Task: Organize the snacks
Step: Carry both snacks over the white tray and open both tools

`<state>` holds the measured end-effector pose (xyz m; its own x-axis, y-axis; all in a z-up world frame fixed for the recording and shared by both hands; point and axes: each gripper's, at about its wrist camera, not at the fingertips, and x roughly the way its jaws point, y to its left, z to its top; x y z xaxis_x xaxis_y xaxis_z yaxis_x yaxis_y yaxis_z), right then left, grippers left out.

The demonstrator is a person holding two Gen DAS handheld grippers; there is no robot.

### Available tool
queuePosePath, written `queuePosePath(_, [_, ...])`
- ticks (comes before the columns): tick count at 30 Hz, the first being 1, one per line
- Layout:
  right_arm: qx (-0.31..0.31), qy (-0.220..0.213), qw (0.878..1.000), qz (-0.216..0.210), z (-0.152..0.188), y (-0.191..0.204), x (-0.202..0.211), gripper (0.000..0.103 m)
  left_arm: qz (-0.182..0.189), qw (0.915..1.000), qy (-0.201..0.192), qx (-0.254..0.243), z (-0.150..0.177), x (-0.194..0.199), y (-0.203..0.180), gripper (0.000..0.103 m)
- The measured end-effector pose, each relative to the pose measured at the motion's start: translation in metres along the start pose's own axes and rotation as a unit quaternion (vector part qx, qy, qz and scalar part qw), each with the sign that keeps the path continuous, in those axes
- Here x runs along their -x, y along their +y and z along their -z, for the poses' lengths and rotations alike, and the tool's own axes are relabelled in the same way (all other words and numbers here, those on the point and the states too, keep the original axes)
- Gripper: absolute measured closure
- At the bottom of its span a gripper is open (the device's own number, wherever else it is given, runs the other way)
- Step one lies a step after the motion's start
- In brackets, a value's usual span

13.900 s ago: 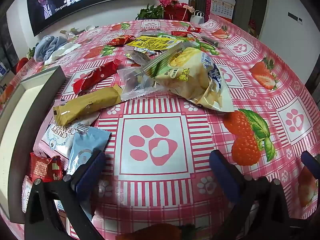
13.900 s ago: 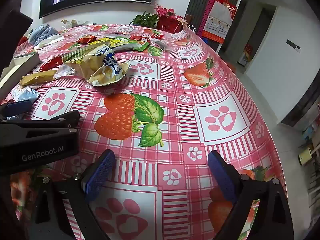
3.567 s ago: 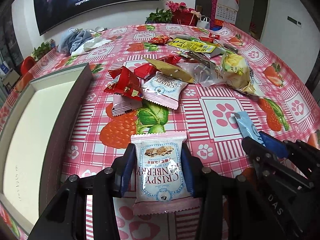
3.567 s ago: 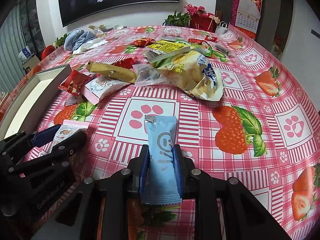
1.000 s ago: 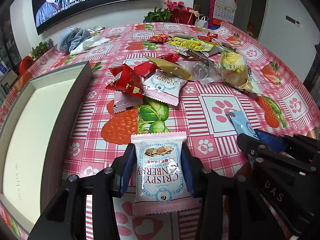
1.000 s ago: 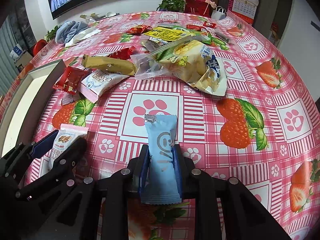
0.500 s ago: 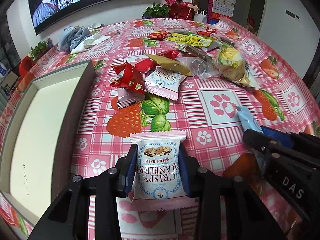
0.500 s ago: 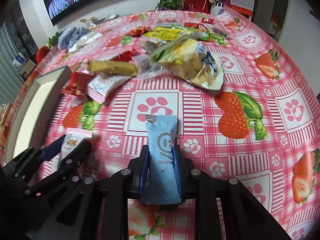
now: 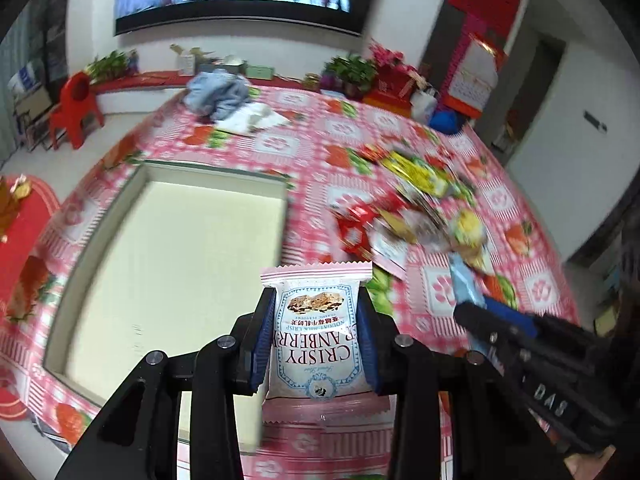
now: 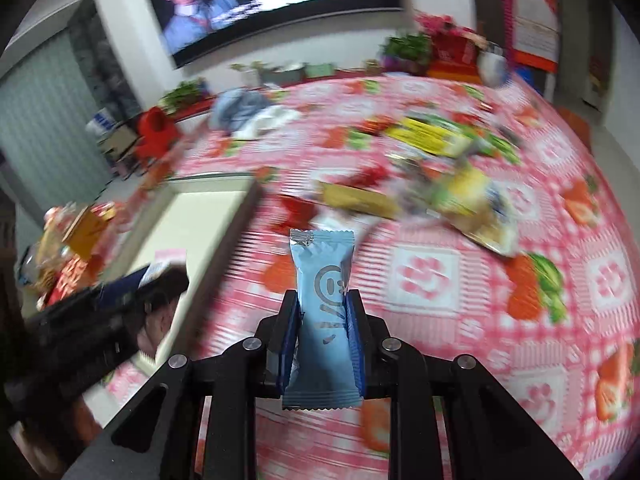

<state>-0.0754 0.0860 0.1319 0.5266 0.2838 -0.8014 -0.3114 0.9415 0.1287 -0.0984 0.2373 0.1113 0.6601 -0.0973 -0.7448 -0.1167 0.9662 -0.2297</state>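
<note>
Carrying 2 snacks at once, I have the pink-and-white cranberry crisp packet [image 9: 318,332] clamped between the blue pads of my left gripper [image 9: 316,336]. It sits at lower centre of the left wrist view, upright, with its crimped top edge standing clear above the pads. My left jaws have just been closing a little further on it, and the pads press both of its long sides.

My right gripper [image 10: 322,336] is clamped on the light blue sachet [image 10: 322,304], at lower centre of the right wrist view. The sachet is upright and its sealed top rises well above the pads.

In the left wrist view, the open box [image 9: 120,208] with its cream floor fills the left and centre of the frame, just beyond the cranberry packet. I can see nothing lying inside it. In the right wrist view the same box sits at left of the frame, with my left gripper dark over its near corner.

The remaining loose snack pile [image 9: 412,208] lies to the right of the box on the pink checked tablecloth [image 9: 304,144], blurred.

Step in hand, as I judge it: transfer of both packets toward the box.

Next move calls for:
1. Bringing each packet over the cream floor.
2. Lowering it inside the walls.
3. Parting the jaws.
</note>
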Motion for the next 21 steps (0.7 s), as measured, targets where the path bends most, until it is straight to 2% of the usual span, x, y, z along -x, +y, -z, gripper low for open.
queuePosePath(4, [0.048,0.006,0.998,-0.045,-0.015,0.050,-0.014,0.078,-0.047,0.9987,-0.009,0.017,-0.021,0.005,0.047,0.062])
queuePosePath(9, [0.104,0.028,0.991,-0.080,-0.038,0.111,-0.056,0.078,-0.081,0.9948,0.023,0.057,-0.043,-0.020,0.106,0.062])
queuePosePath(12, [0.113,0.052,0.989,-0.076,-0.055,0.133,-0.094,0.078,-0.095,0.9913,0.044,0.080,-0.053,-0.038,0.131,0.062])
queuePosePath(16, [0.100,0.092,0.989,-0.056,-0.075,0.142,-0.146,0.078,-0.116,0.9865,0.071,0.091,-0.062,-0.068,0.145,0.061])
queuePosePath(17, [0.095,0.099,0.989,-0.052,-0.078,0.140,-0.154,0.078,-0.123,0.9842,0.084,0.097,-0.063,-0.078,0.149,0.060])
queuePosePath(20, [0.083,0.115,0.988,-0.055,-0.084,0.138,-0.168,0.078,-0.117,0.9817,0.114,0.098,-0.059,-0.089,0.153,0.040])
queuePosePath(21, [0.079,0.118,0.989,-0.050,-0.083,0.136,-0.166,0.078,-0.116,0.9833,0.106,0.092,-0.055,-0.085,0.152,0.035])
